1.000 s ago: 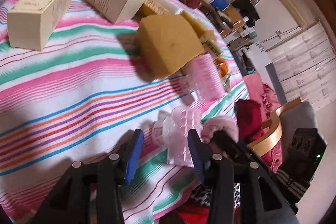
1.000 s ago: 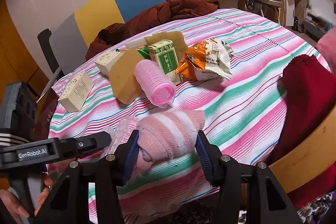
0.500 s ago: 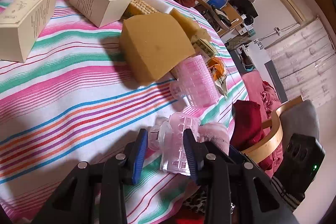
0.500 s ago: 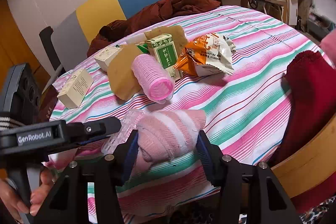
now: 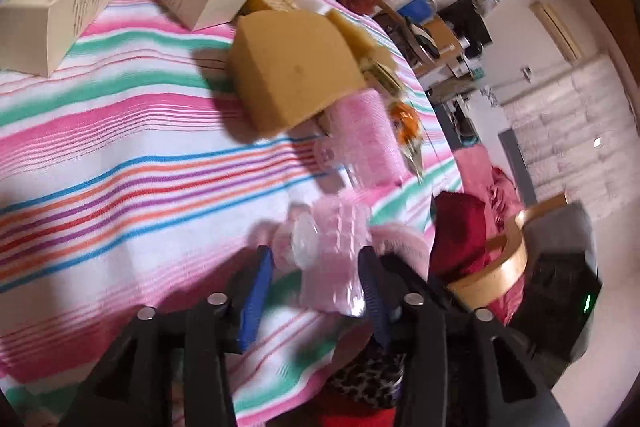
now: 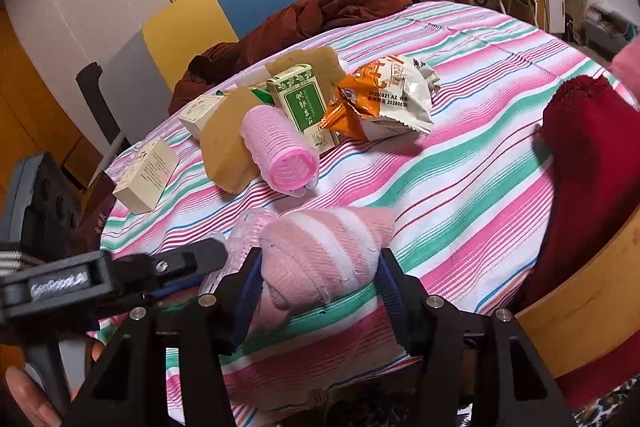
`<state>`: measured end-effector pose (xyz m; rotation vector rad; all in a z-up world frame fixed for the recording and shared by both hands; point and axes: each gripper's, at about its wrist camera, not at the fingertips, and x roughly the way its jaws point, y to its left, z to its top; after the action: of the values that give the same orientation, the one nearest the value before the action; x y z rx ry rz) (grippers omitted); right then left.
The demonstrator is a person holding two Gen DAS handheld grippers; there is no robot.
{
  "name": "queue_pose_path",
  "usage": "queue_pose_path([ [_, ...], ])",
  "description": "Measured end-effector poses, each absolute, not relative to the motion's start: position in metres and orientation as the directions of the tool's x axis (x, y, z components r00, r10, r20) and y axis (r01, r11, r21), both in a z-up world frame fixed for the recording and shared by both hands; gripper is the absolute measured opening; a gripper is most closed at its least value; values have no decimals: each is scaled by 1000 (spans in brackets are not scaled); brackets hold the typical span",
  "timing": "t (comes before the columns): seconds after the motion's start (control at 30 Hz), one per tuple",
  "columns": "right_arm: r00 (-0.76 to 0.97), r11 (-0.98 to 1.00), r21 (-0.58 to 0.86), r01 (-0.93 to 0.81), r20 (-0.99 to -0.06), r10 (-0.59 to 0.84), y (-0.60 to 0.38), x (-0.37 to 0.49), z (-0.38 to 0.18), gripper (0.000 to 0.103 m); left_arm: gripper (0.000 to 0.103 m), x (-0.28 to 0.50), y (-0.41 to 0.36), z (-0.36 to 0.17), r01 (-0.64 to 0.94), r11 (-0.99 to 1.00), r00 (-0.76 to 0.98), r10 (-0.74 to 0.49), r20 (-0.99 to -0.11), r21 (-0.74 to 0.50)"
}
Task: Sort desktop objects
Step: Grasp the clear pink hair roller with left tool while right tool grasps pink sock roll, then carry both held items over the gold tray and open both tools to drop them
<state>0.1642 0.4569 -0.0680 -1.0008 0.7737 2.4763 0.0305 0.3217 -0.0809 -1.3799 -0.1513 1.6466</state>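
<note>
left gripper (image 5: 314,281): jaws clamped on clear pink hair roller (image 5: 334,255) at tabletop (image 5: 120,155) edge | right gripper (image 6: 318,289): jaws clamped on rolled pink sock (image 6: 324,251) touching it | beyond: pink roller (image 6: 280,151), tan sponge (image 5: 292,79), boxes, snack bag (image 6: 384,99)

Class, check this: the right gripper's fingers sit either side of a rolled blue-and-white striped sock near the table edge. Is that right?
Not quite. The rolled sock between the right gripper fingers is pink-and-white striped, not blue; only the finger pads are blue. The right wrist view shows it near the table edge.
</note>
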Motion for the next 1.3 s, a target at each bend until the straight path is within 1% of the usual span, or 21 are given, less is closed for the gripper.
queue_pose_path([
  [0.13, -693, -783, 403, -473, -719, 49, 466, 162, -68, 57, 50, 58, 332, -69, -749, -497, 28, 636, -771, -438],
  [0.2, -691, -783, 419, -459, -723, 18, 469, 160, -67, 56, 50, 60, 335, -67, -759, -498, 10, 635, -773, -419],
  [0.3, -690, -776, 440, -452, -724, -8, 474, 158, -67, 56, 50, 54, 338, -66, -746, -499, 24, 640, -768, -440],
  [0.4, -689, -775, 439, -454, -725, -7, 473, 158, -67, 56, 50, 47, 342, -66, -760, -508, 4, 620, -784, -406],
  [0.5, -689, -770, 441, -461, -725, -3, 473, 157, -68, 56, 50, 34, 343, -73, -726, -502, 61, 634, -771, -471],
  [0.57, -688, -772, 434, -464, -726, 5, 471, 158, -68, 56, 49, 32, 345, -74, -720, -500, 70, 638, -767, -482],
  [0.63, -687, -772, 432, -467, -727, 8, 472, 158, -68, 56, 48, 35, 349, -73, -737, -493, 67, 628, -775, -462],
  [0.7, -687, -770, 434, -468, -726, 9, 472, 158, -68, 56, 40, 38, 353, -72, -754, -485, 63, 617, -784, -442],
  [0.73, -688, -770, 433, -468, -726, 10, 472, 157, -67, 56, 40, 39, 355, -72, -761, -482, 61, 613, -788, -434],
  [0.83, -684, -780, 411, -471, -729, 29, 471, 157, -66, 55, 39, 36, 348, -72, -746, -497, 56, 615, -786, -442],
  [1.0, -689, -770, 420, -481, -724, 35, 472, 159, -67, 55, 39, 31, 336, -71, -721, -523, 45, 619, -784, -454],
  [1.2, -685, -772, 410, -485, -727, 45, 469, 157, -67, 55, 39, 28, 310, -69, -704, -576, -24, 603, -798, -415],
  [1.3, -688, -770, 413, -486, -724, 46, 468, 157, -67, 55, 39, 27, 292, -65, -690, -590, -54, 619, -784, -419],
])
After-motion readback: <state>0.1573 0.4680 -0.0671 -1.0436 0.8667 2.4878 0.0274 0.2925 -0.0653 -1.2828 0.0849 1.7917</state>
